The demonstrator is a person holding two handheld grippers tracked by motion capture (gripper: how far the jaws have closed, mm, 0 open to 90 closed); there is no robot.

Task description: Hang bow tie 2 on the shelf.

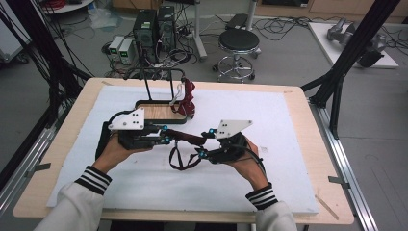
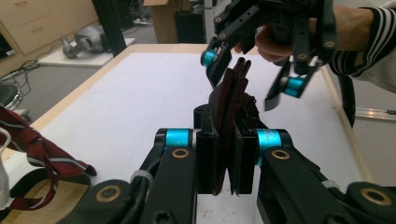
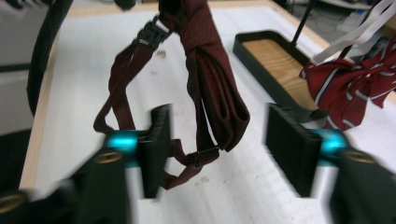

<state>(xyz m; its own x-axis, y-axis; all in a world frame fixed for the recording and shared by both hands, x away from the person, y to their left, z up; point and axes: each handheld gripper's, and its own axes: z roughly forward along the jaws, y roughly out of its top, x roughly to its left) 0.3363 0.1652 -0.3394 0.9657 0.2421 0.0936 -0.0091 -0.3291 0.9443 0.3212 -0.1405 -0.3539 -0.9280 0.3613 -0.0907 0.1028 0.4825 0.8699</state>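
White sleeves [image 1: 79, 204], black-striped cuffs [image 1: 94, 179]

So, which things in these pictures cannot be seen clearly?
- Right tool: blurred by motion in the right gripper view.
- Dark red bow tie: its clamped end is hidden between the left tool jaws.
- Striped tie on the stand: too small in the high view, cut by the edge elsewhere.

Overhead view; two close jaw-level views
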